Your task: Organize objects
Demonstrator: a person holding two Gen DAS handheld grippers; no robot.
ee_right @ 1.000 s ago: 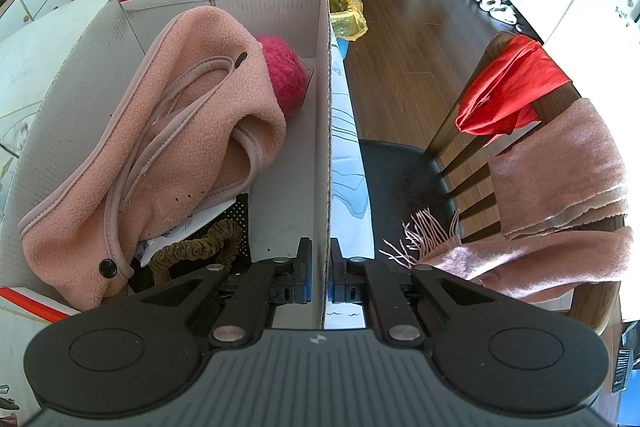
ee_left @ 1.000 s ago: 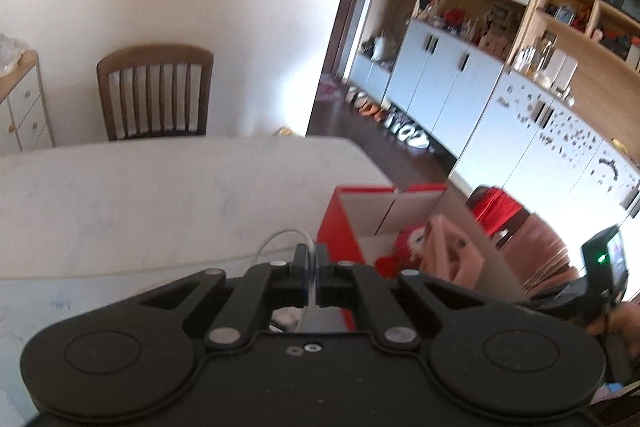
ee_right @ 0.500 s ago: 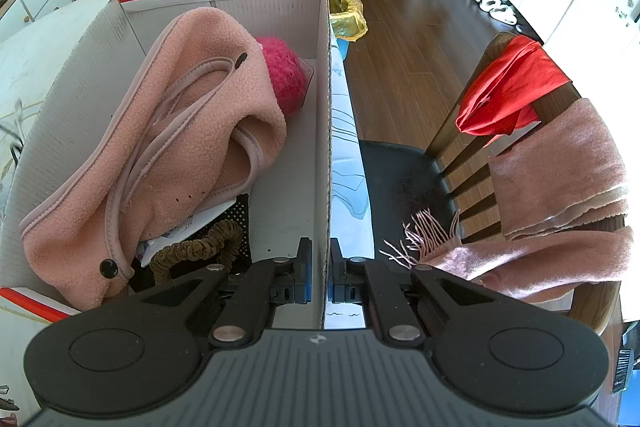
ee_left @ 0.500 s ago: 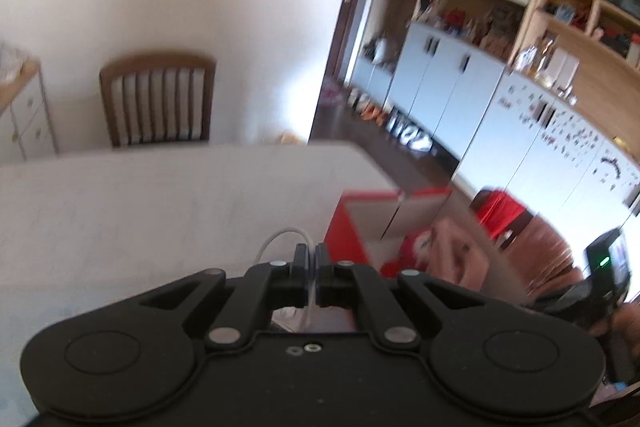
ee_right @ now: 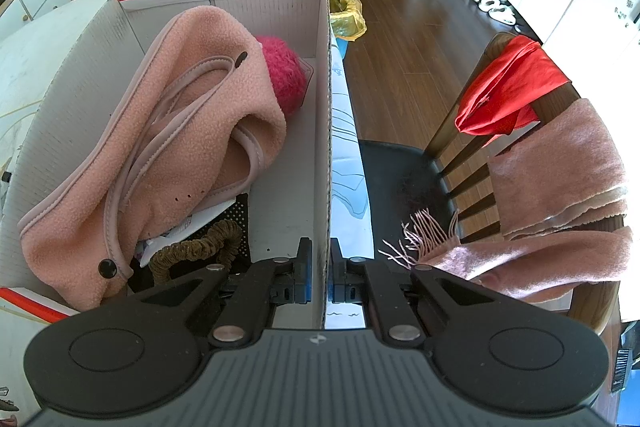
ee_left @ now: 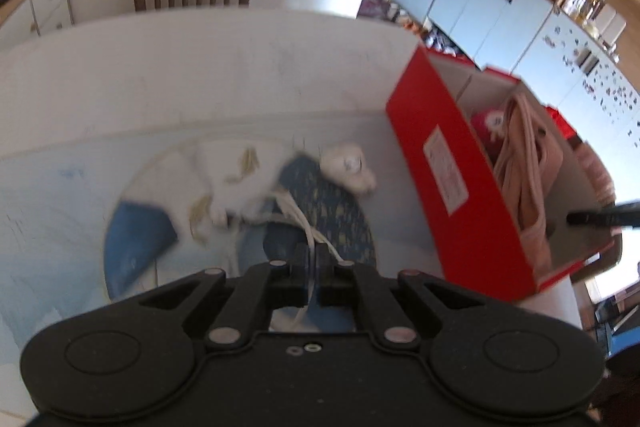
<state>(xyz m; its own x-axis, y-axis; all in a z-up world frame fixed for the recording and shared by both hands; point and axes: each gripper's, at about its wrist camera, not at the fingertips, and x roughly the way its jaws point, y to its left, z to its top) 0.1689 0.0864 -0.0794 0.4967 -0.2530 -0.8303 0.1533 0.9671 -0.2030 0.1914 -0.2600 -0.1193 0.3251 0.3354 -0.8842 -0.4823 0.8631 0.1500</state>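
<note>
Two risks are showing. The left gripper point(ee_left: 313, 259) is pinching only a thin white cord point(ee_left: 298, 213), which may be slipping free. The right gripper point(ee_right: 320, 277), clamping the box wall point(ee_right: 325, 131), could be tipping the red box point(ee_left: 452, 183).

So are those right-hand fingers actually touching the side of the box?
Touching. The right wrist view shows the right gripper with both fingers pressed against the cardboard wall of the box, one inside, one outside.
</note>
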